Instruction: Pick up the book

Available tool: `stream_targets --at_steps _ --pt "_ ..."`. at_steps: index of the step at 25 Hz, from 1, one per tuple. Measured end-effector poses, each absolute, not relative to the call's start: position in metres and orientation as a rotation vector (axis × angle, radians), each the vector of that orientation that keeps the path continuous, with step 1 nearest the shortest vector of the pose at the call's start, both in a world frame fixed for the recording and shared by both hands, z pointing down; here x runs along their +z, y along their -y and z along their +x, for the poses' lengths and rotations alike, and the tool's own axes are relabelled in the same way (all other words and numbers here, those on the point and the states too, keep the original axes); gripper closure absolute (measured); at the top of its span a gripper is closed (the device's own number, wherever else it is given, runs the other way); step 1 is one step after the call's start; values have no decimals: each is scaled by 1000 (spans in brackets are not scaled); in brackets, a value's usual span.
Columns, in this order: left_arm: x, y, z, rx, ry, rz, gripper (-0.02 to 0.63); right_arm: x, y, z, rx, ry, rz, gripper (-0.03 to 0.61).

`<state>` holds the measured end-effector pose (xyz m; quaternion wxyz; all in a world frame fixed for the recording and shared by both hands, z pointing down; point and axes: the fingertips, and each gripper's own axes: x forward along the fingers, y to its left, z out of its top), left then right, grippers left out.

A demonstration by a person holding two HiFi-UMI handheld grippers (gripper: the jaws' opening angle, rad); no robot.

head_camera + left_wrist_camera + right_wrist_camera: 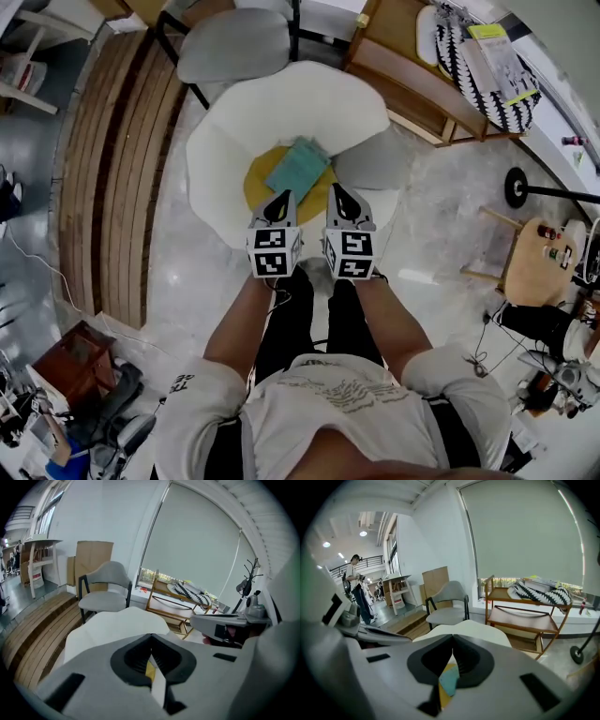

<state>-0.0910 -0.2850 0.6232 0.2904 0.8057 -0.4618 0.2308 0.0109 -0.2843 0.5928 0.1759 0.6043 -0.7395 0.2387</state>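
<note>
Here the book (298, 167) lies flat on a round yellow cushion (262, 183), in the seat of a white chair (281, 103). It is turned at an angle, with one corner towards the person.

The left tongs (278, 204) and the right tongs (342, 202) hang side by side over the front part of the seat, near the book but not touching it. Both point forward and down, I think because the book is low and flat and must be approached from above its near edge. In the left gripper view the left tongs (151, 637) are pressed together at the tips, with nothing between them. In the right gripper view the right tongs (453, 638) are also pressed together and hold nothing; the book (449, 680) shows only beyond them. So they probably must spread before any grasp.

The book is thin and rectangular with a matte teal cover. The cushion looks soft and could give under an edge, which may help a jaw to slide below. The chair is a smooth white shell with a wavy rim.
</note>
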Motion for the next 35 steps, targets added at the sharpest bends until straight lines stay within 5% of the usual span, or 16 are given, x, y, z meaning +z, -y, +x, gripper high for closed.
stream_targets --at_steps 22,25,35 --pt "874 319 -116 825 1012 2056 590 810 279 10 782 1912 1643 551" --pt "899 329 -127 847 979 2060 459 826 276 10 807 1886 1632 551" --pt "980 346 -123 854 742 2079 362 867 266 7 852 1856 1619 551"
